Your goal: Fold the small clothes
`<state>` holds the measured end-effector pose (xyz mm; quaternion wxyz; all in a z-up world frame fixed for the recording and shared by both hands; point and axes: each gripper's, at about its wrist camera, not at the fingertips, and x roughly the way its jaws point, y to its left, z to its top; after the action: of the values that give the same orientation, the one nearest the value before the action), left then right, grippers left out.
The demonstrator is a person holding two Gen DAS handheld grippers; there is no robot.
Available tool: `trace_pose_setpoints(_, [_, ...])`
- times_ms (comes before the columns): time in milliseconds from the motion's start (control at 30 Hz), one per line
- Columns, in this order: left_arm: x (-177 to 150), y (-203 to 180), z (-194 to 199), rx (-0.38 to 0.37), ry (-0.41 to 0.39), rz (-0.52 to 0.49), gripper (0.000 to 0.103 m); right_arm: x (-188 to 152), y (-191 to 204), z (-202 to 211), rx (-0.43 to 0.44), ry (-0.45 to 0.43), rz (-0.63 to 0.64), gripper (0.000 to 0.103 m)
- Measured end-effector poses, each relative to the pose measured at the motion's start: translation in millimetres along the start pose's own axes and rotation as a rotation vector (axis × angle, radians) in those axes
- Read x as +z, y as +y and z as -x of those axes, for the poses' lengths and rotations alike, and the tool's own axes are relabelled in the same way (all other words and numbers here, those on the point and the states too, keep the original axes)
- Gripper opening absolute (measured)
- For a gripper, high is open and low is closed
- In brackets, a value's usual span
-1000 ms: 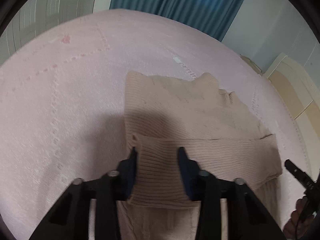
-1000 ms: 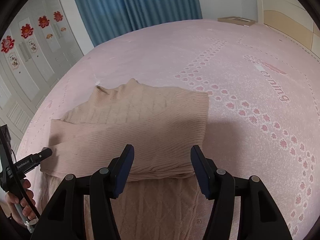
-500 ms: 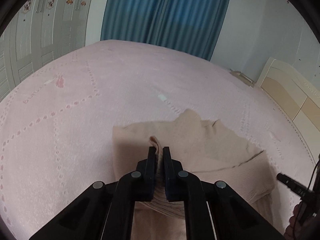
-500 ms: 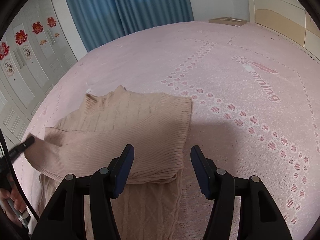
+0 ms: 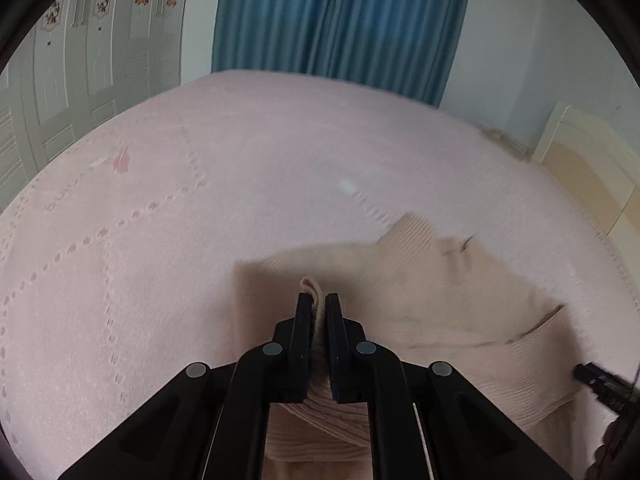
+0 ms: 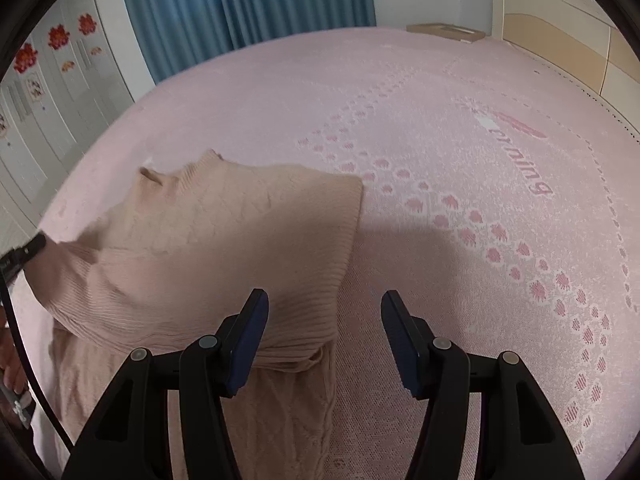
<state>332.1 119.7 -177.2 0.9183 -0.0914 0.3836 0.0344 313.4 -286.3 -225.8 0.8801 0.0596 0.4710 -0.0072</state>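
Observation:
A beige knit sweater lies on the pink bedspread, its ribbed sleeves folded across the body. My left gripper is shut on a pinched ridge of the ribbed knit, and the cloth rises between its pads. In the right wrist view the sweater is lifted at its left side, where the left gripper's tip shows. My right gripper is open and hovers over the sweater's right edge beside the folded sleeve cuff, with nothing gripped.
The pink patterned bedspread stretches far to the right and back. Blue curtains hang behind the bed, white wardrobe doors with red decals stand at the left, and a cream headboard at the right. A hand shows at the left edge.
My left gripper closed on the ribbed sleeve and rose, pulling the sweater's left side up. The right gripper stayed open and drifted toward the sweater's right edge.

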Motion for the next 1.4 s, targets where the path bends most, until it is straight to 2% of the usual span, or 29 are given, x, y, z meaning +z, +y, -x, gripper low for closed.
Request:
trace_pose_setpoints(67, [-6.5,1.4,-12.3,0.056,0.060,-0.032,0.008,-1.8,3.7,-4.5,-0.029,0.012,0.022,0.058])
trace_pose_setpoints(200, [-12.3,3.4,-15.7,0.055,0.081,-0.044,0.009,-5.8,10.6,-12.1,-0.081,0.024,0.064,0.058])
trace_pose_setpoints(400, [-15.6,4.8,-8.7,0.005,0.078,-0.061,0.012,-6.6,9.0,-11.1,-0.083,0.013,0.058,0.060])
trace_pose_setpoints(433, [-16.5,6.5,-8.5,-0.013,0.084,-0.053,0.013,-6.6,8.5,-11.4,-0.083,0.013,0.054,0.061])
trace_pose_setpoints(500, [-18.3,7.9,-9.6,-0.035,0.105,-0.046,0.026,-6.3,7.6,-11.6,-0.080,0.015,0.047,0.061])
trace_pose_setpoints(600, [-22.5,9.2,-10.2,-0.043,0.129,-0.052,0.033,-6.4,8.5,-11.5,-0.084,0.012,0.050,0.061])
trace_pose_setpoints(700, [-25.5,11.1,-9.8,-0.047,0.130,-0.055,0.033,-6.2,9.4,-11.7,-0.090,0.010,0.053,0.061])
trace_pose_setpoints(767, [-25.4,13.9,-9.1,-0.066,0.118,-0.039,0.033,-6.3,10.0,-11.4,-0.091,0.009,0.053,0.061])
trace_pose_setpoints(800, [-24.9,15.3,-8.6,-0.075,0.111,-0.029,0.030,-6.4,10.0,-11.3,-0.092,0.009,0.052,0.061])
trace_pose_setpoints(833, [-23.8,15.8,-8.7,-0.083,0.099,-0.025,0.021,-6.3,10.1,-11.1,-0.092,0.009,0.051,0.061])
trace_pose_setpoints(867, [-22.1,15.2,-9.2,-0.081,0.087,-0.033,0.007,-6.3,10.4,-10.6,-0.093,0.008,0.050,0.061])
trace_pose_setpoints(967, [-15.4,10.6,-7.6,-0.082,0.034,-0.042,0.007,-5.4,10.2,-9.0,-0.086,0.000,0.051,0.061])
trace_pose_setpoints(1100, [-0.6,11.7,12.1,-0.158,-0.089,0.007,0.007,-1.8,8.6,-0.8,-0.054,-0.061,0.033,0.061])
trace_pose_setpoints(1200, [7.1,16.4,20.3,-0.139,-0.155,0.036,0.007,1.1,7.9,-2.6,-0.026,-0.051,0.019,0.061])
trace_pose_setpoints(1267, [6.7,17.9,9.8,-0.083,-0.121,0.028,0.007,-0.7,9.5,-7.5,-0.033,-0.028,0.028,0.061])
trace_pose_setpoints(1400, [-1.9,20.0,-10.0,-0.067,-0.022,0.020,0.007,-2.9,15.4,-12.3,-0.075,-0.014,0.062,0.061])
